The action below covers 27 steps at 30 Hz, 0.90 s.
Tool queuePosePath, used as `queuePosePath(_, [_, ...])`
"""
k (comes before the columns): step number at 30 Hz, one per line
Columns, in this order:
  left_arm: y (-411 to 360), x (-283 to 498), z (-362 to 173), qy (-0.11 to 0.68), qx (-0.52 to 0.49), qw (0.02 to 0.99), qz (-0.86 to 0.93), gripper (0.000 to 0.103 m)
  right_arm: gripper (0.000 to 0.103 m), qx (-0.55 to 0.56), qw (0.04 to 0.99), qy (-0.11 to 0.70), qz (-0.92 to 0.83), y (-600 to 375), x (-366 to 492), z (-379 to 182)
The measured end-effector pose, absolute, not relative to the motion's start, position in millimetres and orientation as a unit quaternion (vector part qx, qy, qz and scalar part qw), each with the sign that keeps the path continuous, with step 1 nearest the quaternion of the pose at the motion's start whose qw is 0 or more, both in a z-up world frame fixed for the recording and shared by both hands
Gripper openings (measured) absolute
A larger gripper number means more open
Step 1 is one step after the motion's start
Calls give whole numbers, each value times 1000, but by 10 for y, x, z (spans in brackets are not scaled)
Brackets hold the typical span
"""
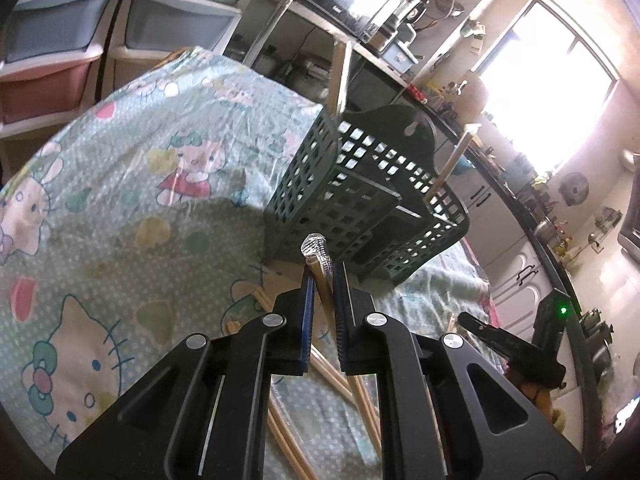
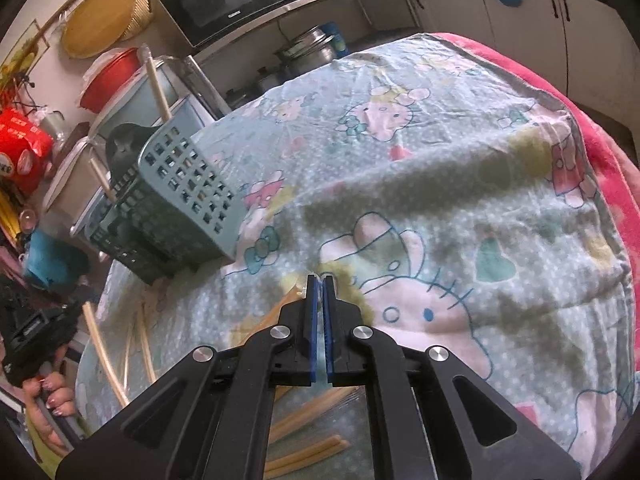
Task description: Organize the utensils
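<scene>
My left gripper is shut on a chopstick with a silver textured tip, held just in front of the green lattice utensil basket. Two chopsticks stand upright in the basket. More wooden chopsticks lie on the table under the left gripper. My right gripper is shut with nothing clearly between its pads, low over several chopsticks on the table. The basket shows at the left in the right wrist view, with chopsticks sticking up.
The table is covered with a Hello Kitty cloth over a pink blanket. Plastic drawers stand behind it. A microwave sits on a shelf. The other hand-held gripper shows at the left edge.
</scene>
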<state>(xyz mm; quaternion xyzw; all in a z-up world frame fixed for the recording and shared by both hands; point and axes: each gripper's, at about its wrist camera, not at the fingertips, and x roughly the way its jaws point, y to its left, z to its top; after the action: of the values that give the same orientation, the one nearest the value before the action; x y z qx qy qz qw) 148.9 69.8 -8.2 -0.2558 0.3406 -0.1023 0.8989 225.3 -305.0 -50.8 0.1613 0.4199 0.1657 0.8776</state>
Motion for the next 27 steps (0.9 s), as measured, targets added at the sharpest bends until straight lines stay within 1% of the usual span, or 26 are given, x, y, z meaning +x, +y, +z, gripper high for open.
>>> queuePosePath(8, [631,1458,84,324,-245,906,-116,5,5,136,885,419,151,-3052,2368,-505])
queuePosePath(11, [599,1465,139,320,-240,909,-120,5,11,120,883,426,154,-3046,2434,-507])
queuePosePath(15, [558,1492,198,316,-234,911,-127,4,12,105,883,431,156,-3012,2506,-514])
queuePosePath(17, [534,1511,226,314,-231,912,-128,4,19,91,878,441,162,-2961,2551,-536])
queuePosePath(20, [498,1541,264,312,-226,913,-131,4,21,69,875,450,167,-2873,2607,-584])
queuePosePath(21, [484,1550,272,312,-224,914,-132,4,21,64,874,450,169,-2850,2611,-595])
queuePosePath(23, [466,1576,282,312,-222,914,-134,3,4,43,877,448,167,-2805,2613,-603])
queuePosePath(27, [414,1608,309,313,-216,914,-139,3,3,44,880,439,177,-2825,2587,-524])
